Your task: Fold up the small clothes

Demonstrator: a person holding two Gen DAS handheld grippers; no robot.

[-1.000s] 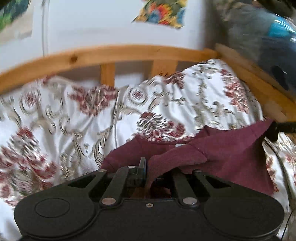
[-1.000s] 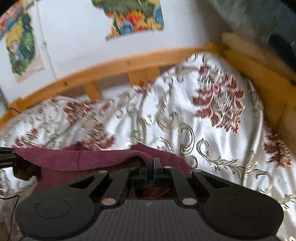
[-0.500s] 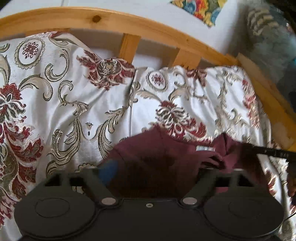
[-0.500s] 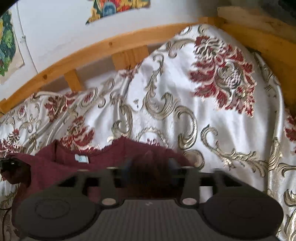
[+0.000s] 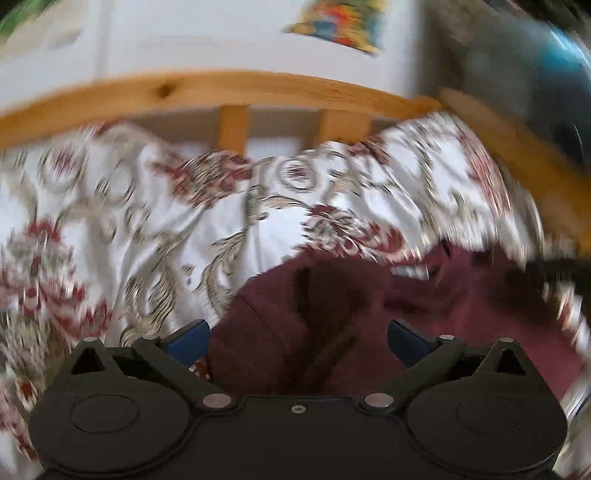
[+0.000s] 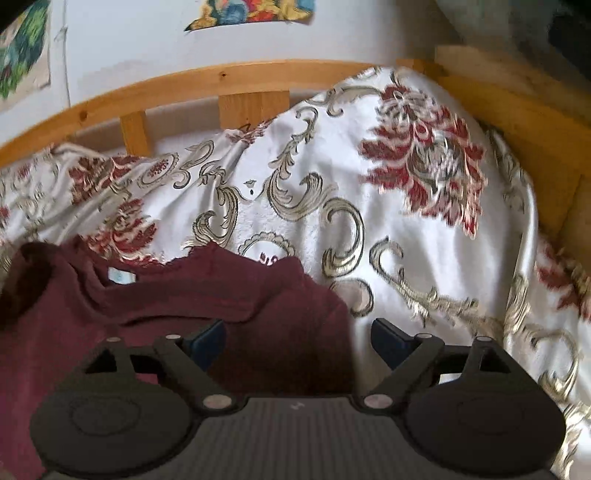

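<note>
White satin bedspread (image 6: 424,258) with dark red flowers and gold scrolls fills the middle of both views, rumpled, bunched higher toward the right. Pine bed rail (image 6: 221,79) curves across the upper part, short upright slats (image 6: 253,107) below it, another wooden board (image 6: 517,110) at upper right. White wall behind. Colourful poster (image 6: 255,11) at top centre, a second poster (image 6: 22,55) at upper left. Left wrist view is motion-blurred; grey-blue shapes at its upper right, unclear.
</note>
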